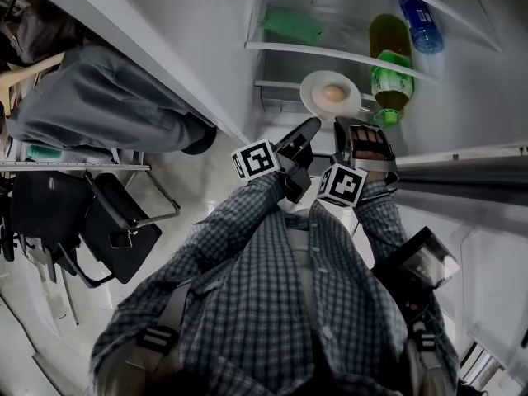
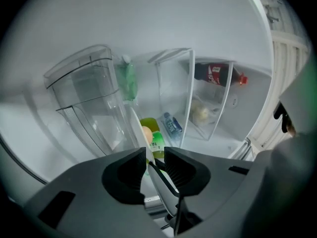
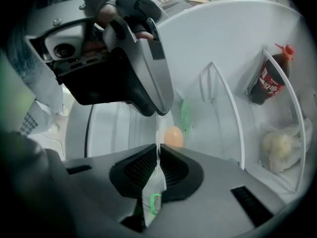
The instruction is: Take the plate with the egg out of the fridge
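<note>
A white plate [image 1: 311,87] carrying a brown egg [image 1: 332,94] is at the front of a middle fridge shelf [image 1: 289,49]. My left gripper [image 1: 307,132] grips its near-left rim and my right gripper [image 1: 353,127] its near-right rim. In the left gripper view the plate [image 2: 135,127] stands edge-on between the left gripper's [image 2: 155,157] jaws, with the egg [image 2: 147,134] just beyond. In the right gripper view the thin rim [image 3: 157,133] is pinched in the right gripper [image 3: 158,157], the egg [image 3: 173,136] is behind it, and the left gripper [image 3: 156,112] holds the same rim above.
A green bottle [image 1: 393,85], a darker bottle [image 1: 388,35] and a blue bottle [image 1: 422,23] stand beside the plate. The door rack holds a dark sauce bottle [image 3: 267,81] and a bagged item [image 3: 280,148]. A clear drawer [image 2: 89,98] is at left. Another person [image 1: 107,106] and a black bag [image 1: 115,229] are outside.
</note>
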The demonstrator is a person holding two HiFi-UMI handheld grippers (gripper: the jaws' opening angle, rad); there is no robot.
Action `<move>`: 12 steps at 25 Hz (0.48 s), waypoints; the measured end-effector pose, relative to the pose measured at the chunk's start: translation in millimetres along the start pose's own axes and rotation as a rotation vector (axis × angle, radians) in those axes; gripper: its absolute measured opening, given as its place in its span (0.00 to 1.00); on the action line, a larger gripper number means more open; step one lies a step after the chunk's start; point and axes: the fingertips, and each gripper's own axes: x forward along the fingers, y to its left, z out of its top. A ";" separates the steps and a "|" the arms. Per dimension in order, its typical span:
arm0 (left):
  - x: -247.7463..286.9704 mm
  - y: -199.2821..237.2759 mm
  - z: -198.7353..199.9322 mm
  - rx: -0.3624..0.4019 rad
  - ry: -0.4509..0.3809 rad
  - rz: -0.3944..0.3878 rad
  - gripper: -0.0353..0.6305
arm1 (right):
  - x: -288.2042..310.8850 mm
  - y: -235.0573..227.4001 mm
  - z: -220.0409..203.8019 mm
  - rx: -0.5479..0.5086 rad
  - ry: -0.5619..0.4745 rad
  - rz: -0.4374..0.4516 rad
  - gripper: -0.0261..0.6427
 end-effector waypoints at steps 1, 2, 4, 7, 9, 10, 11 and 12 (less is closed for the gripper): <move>0.6 2.2 2.2 -0.017 -0.015 0.003 0.20 | -0.8 0.9 0.4 -0.010 -0.001 -0.002 0.08; 1.3 4.7 4.3 -0.029 -0.027 0.007 0.20 | -1.8 1.5 0.9 -0.023 -0.002 -0.005 0.08; 2.5 11.9 7.6 -0.033 -0.038 0.031 0.20 | -3.9 2.4 1.5 -0.037 -0.005 -0.015 0.08; 6.7 16.4 10.0 -0.065 -0.054 0.030 0.20 | -6.3 2.8 3.0 -0.045 -0.013 -0.026 0.07; 8.5 18.5 11.3 -0.088 -0.064 0.033 0.20 | -7.2 3.4 3.5 -0.052 -0.017 -0.028 0.07; 8.6 20.7 11.7 -0.096 -0.067 0.044 0.20 | -7.5 3.8 3.4 -0.055 -0.018 -0.029 0.07; 9.1 22.4 12.1 -0.104 -0.068 0.051 0.20 | -7.9 4.0 3.2 -0.058 -0.018 -0.030 0.07; 10.0 23.5 12.5 -0.114 -0.067 0.054 0.20 | -8.1 4.0 3.2 -0.063 -0.018 -0.033 0.07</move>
